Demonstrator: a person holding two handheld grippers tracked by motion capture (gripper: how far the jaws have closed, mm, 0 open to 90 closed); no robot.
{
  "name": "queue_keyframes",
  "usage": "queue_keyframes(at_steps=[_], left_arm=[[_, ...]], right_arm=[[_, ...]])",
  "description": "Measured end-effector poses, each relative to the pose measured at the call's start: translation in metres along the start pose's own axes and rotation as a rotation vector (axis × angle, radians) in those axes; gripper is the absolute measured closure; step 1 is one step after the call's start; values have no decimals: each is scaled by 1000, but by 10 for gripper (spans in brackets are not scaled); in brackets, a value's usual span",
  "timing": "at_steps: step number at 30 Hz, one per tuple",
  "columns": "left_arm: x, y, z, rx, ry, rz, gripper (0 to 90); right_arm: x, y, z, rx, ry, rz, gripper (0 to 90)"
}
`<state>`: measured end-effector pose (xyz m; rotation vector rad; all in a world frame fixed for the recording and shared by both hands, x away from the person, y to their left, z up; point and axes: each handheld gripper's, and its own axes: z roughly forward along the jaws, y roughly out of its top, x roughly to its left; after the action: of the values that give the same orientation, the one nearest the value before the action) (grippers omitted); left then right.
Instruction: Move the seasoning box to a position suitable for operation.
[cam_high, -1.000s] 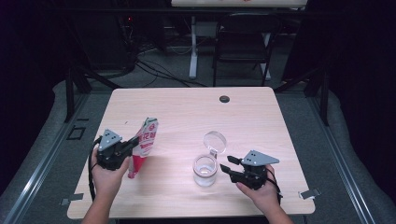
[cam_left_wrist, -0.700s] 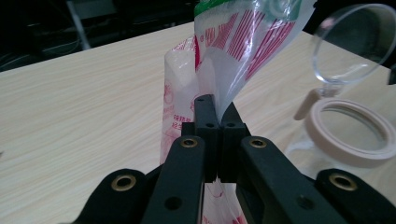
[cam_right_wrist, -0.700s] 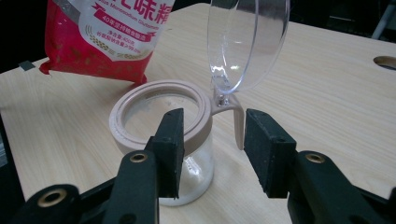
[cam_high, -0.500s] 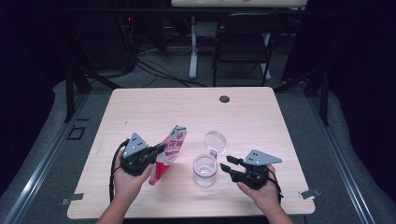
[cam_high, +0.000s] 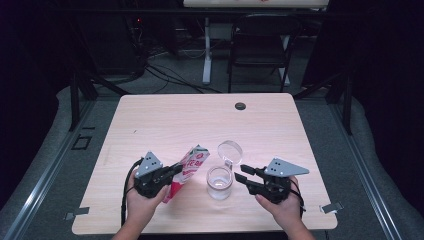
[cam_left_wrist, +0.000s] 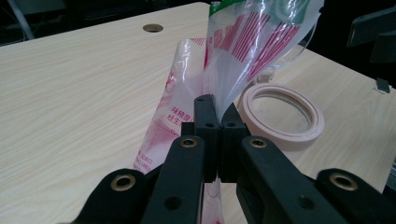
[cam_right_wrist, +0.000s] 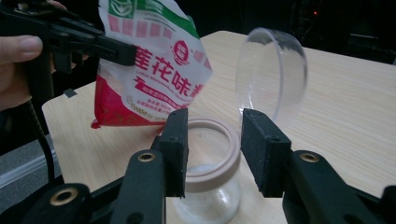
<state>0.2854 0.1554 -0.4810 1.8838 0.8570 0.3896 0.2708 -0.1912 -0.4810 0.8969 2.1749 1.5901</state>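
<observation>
A red-and-white printed plastic bag (cam_high: 189, 169) hangs tilted from my left gripper (cam_high: 175, 171), which is shut on the bag's thin edge. In the left gripper view the jaws (cam_left_wrist: 215, 109) pinch the clear film of the bag (cam_left_wrist: 243, 42). Just right of the bag stands a clear glass jar (cam_high: 220, 183) with its hinged lid (cam_high: 230, 151) swung open behind it. My right gripper (cam_high: 241, 179) is open at the jar's right side. In the right gripper view its jaws (cam_right_wrist: 214, 126) stand either side of the jar's beige rim (cam_right_wrist: 219, 172), close to it, with the bag (cam_right_wrist: 149, 70) beyond.
A wooden table (cam_high: 165, 120) carries the items near its front edge. A dark round grommet hole (cam_high: 240, 106) sits at the far middle. A chair (cam_high: 260, 45) and cables lie on the floor beyond the table.
My left gripper has carried the bag rightwards until it hangs next to the jar. The right gripper and the jar have stayed put.
</observation>
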Motion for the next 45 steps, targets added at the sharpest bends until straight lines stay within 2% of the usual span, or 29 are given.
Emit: queue_keyframes(at_steps=[4, 10, 13, 15, 17, 28, 35, 39, 41, 45], left_arm=[[0, -1, 0, 16, -18, -16, 899], [-5, -8, 2, 33, -39, -15, 898], [-6, -11, 2, 49, -47, -11, 898], [-7, -12, 2, 44, -48, -22, 898], [-7, -14, 2, 63, -50, -14, 898], [-4, -20, 1, 84, -44, -18, 897], [-3, -20, 0, 86, -41, -22, 897], [-2, -20, 1, 92, -44, -20, 897], [-2, -21, 1, 91, -44, -23, 896], [-2, -21, 2, 95, -46, -24, 896]], right_arm=[[5, 3, 7, 24, 3, -30, 633], [9, 11, 32, 74, 35, -58, 642], [11, 16, 48, 79, 48, -71, 649], [12, 18, 51, 80, 50, -77, 649], [14, 20, 60, 85, 56, -81, 645], [18, 23, 84, 105, 76, -86, 647], [25, 26, 98, 151, 97, -133, 651], [26, 26, 103, 162, 105, -133, 683], [25, 26, 105, 178, 111, -130, 744], [25, 25, 107, 187, 119, -127, 768]])
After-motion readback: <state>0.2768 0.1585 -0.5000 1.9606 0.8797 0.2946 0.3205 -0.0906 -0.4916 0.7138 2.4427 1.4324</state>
